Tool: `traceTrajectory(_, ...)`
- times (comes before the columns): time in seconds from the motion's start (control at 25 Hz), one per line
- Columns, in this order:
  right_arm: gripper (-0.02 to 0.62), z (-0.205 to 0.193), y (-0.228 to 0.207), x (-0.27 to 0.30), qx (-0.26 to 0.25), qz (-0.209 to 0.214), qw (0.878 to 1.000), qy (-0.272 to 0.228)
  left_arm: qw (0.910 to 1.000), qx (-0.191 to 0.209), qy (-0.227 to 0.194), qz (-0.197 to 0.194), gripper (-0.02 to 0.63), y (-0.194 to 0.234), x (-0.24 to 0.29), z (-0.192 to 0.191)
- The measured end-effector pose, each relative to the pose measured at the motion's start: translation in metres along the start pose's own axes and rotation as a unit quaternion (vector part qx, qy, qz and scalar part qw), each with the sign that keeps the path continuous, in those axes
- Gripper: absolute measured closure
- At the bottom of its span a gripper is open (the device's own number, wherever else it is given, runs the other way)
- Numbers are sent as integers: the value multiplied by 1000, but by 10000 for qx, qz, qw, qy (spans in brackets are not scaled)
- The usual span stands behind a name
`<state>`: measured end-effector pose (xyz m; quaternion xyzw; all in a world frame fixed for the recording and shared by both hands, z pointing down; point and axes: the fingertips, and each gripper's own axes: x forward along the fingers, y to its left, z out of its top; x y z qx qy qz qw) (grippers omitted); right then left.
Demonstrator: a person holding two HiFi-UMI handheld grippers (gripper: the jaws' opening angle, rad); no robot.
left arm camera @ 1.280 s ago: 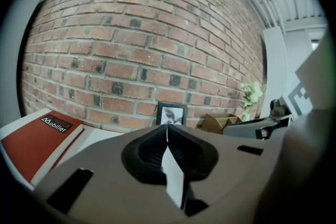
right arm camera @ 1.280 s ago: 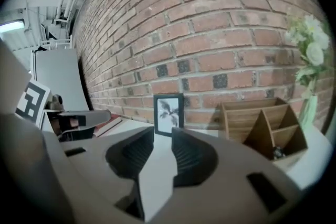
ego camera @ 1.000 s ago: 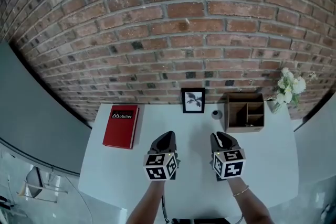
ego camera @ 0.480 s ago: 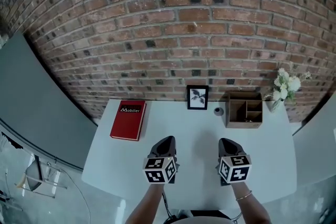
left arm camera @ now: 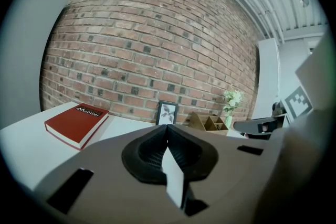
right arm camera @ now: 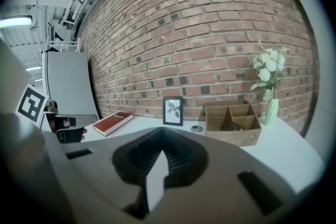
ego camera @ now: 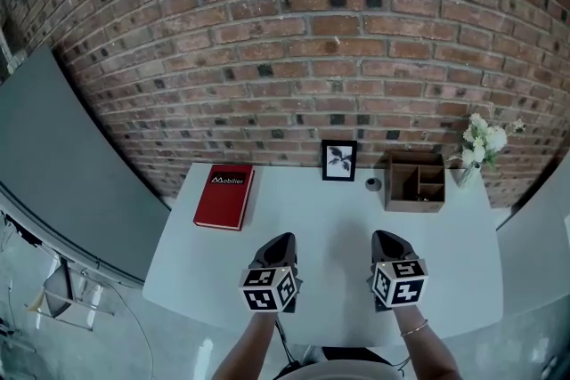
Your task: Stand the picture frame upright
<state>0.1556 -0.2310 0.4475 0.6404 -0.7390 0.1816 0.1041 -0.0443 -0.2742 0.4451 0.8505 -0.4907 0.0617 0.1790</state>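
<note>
Tabletop (ego camera: 329, 222) – white, set against a brick wall (ego camera: 312, 58).

Picture frame (ego camera: 338, 160): black border, leaf print; stands upright at the back edge of the tabletop, just in front of the brick wall, near the middle; whether it leans on the wall cannot be told.

Red book (ego camera: 224, 197): lies flat at the back left, well apart from the picture frame.

Small round object (ego camera: 372, 184): dark; sits between the picture frame and the wooden organiser (ego camera: 415, 182); too small to identify.

Wooden organiser: open compartments; just right of the round object.

Vase of white flowers (ego camera: 476, 147): at the far right corner, beside the organiser.

Left tool (ego camera: 280, 240): over the near part of the tabletop, pointing toward the wall; jaws clenched together, nothing between them.

Right tool (ego camera: 388, 238): level with the left one, well short of the picture frame – jaws likewise pressed together and empty.
</note>
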Motion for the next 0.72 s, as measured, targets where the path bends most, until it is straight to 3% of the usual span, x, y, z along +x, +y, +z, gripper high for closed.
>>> traceTrajectory(0.72,594,-5,29,-25,-128,107,9998,-98,9999,19,-119,26,611,4,-46,0)
